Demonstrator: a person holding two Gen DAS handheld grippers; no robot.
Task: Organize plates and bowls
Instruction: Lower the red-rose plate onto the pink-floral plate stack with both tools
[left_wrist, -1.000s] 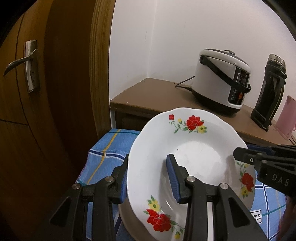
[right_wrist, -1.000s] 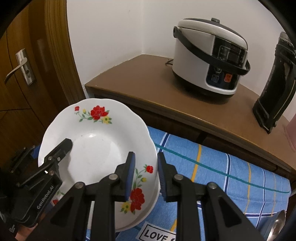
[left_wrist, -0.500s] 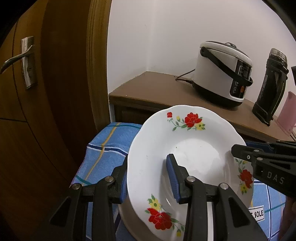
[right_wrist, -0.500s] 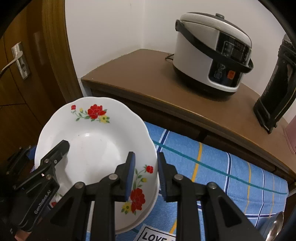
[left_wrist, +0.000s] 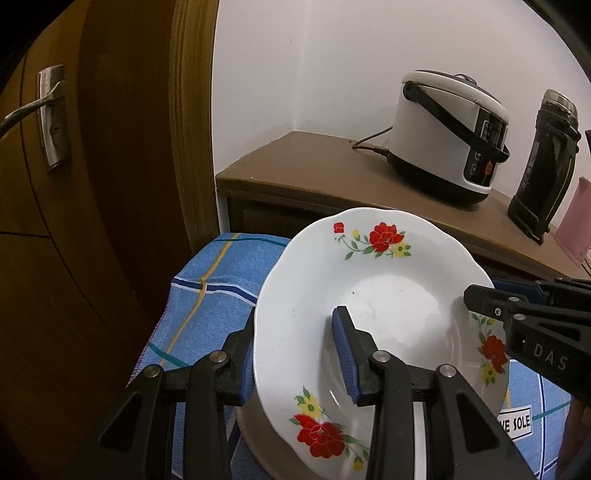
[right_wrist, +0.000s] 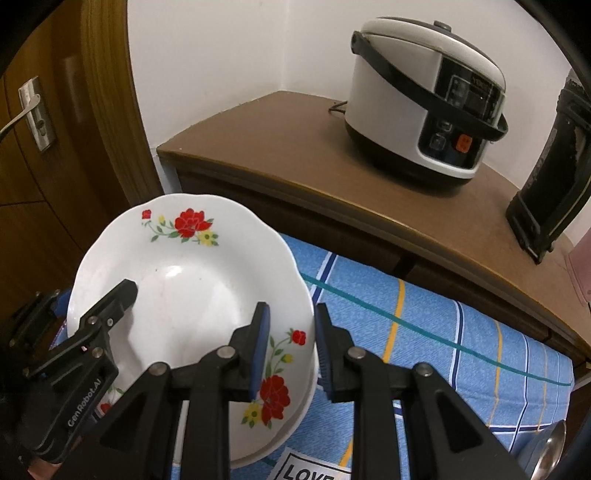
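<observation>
A white deep plate with red flowers is held tilted above the blue checked cloth. My left gripper is shut on its left rim, one finger inside and one outside. My right gripper is shut on its right rim in the right wrist view, where the plate fills the lower left. A second pale dish lies under the plate; only its edge shows. Each gripper appears in the other's view.
A brown side cabinet stands behind the cloth with a white rice cooker and a black flask on it. A wooden door with a metal handle is on the left. A metal spoon lies at the lower right.
Both grippers and the plate have risen slightly and shifted, with the plate staying gripped on both rims. The cabinet and cooker look closer in the right wrist view.
</observation>
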